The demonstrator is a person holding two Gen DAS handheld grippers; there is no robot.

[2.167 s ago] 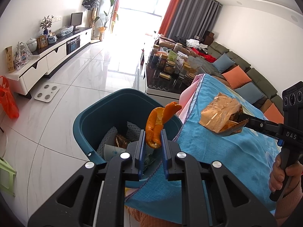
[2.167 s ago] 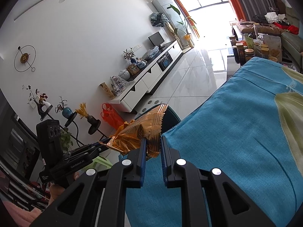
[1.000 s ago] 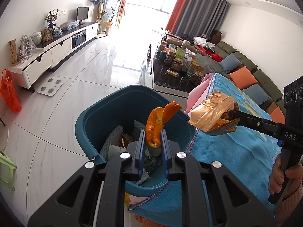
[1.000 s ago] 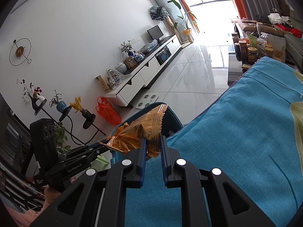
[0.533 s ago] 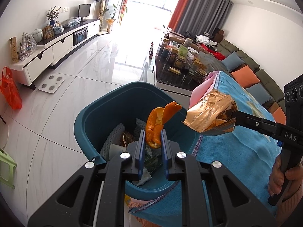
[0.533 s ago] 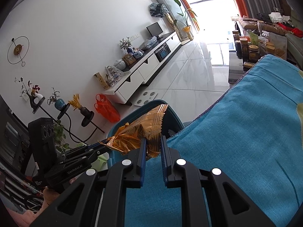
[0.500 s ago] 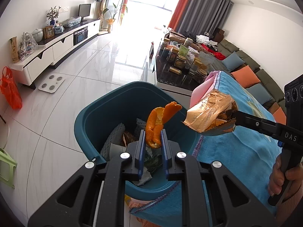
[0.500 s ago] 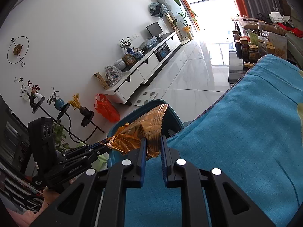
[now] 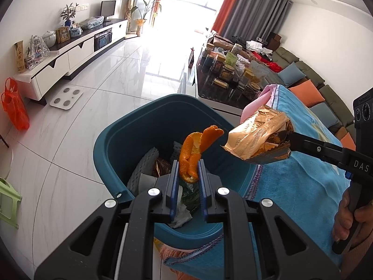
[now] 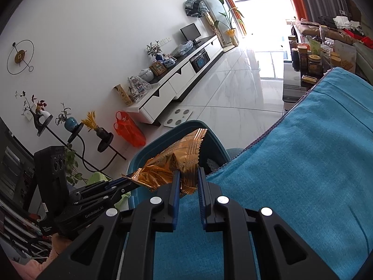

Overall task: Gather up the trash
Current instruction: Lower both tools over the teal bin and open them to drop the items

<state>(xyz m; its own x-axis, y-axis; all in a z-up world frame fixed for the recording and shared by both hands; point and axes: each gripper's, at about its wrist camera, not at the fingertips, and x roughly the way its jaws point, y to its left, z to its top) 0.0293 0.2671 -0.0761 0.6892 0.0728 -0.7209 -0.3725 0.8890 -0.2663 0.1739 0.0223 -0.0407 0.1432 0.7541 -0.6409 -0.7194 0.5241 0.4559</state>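
- We had the left gripper point(image 9: 188, 170) clamped on an orange peel point(image 9: 195, 150), the peel standing up out of the jaws directly over the open mouth of the teal bin point(image 9: 109, 144).
- We had the right gripper point(image 10: 188, 182) pinching a crumpled gold snack wrapper point(image 10: 172, 165) by its lower corner. From the left wrist view the wrapper point(image 9: 256, 137) hung over the bin's right rim, at the edge of the blue cloth point(image 9: 303, 186).
- Bin already held trash: grey foam netting, a dark wrapper and white paper at the bottom.
- Step in hand, as we read it: drop both pieces into the bin.
- Peel was well placed. We judged a plain jaw opening would do, since it sat inside the rim line.
- Wrapper was the risk. Most of its body looked to be at or outside the rim on the cloth side, so we judged it needed carrying further over the opening before release.
- Foil is light and springy. We judged it could cling to a pad or drift onto the cloth, so lower it into the mouth and open fully.
- Both tools were close together over the bin. We judged releasing one at a time kept them from bumping.
- A hand point(image 9: 349, 217) showed on the right tool's handle at the frame edge, well apart from the bin.
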